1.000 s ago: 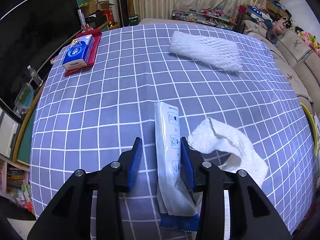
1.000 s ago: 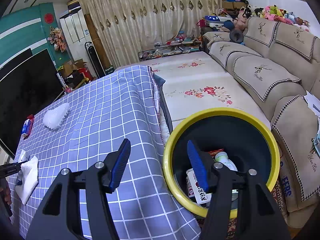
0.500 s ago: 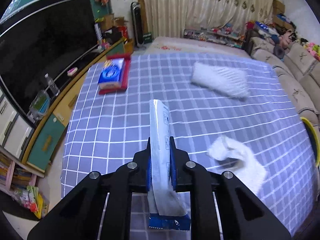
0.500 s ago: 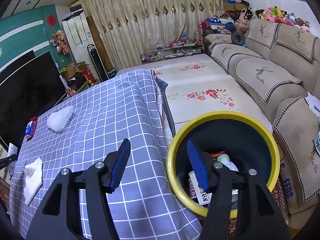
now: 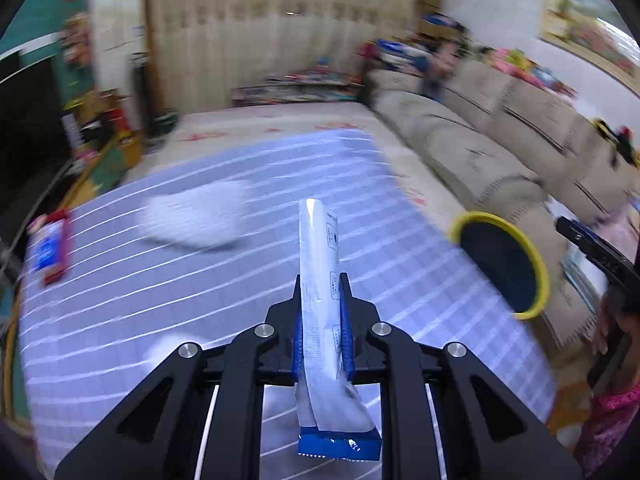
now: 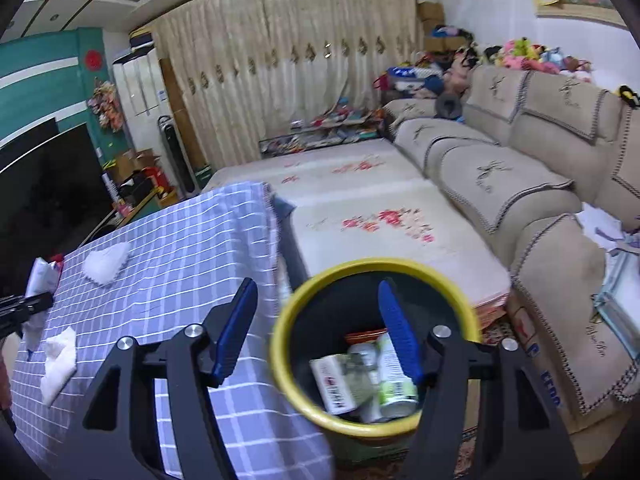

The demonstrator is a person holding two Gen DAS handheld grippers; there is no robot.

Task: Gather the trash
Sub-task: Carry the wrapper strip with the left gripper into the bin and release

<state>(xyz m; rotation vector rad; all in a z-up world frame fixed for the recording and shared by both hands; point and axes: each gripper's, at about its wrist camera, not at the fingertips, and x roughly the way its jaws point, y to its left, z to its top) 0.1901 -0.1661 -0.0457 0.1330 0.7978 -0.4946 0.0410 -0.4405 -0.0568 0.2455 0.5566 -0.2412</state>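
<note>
A cluttered living room surrounds a checked-cloth counter (image 5: 120,320). The left tool (image 5: 322,320) is clamped on a white wrapper (image 5: 318,264), upright above the cloth for carrying. The right tool (image 6: 316,328), empty, is opening over the yellow-rimmed bin (image 6: 280,344), lower centre, just off the counter's edge. Two white wads (image 6: 106,266) lie at left.

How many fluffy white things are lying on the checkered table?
2: one white foam net at the table's far end, one crumpled white piece nearer the camera, by the left edge. The gripper may hide others.
</note>
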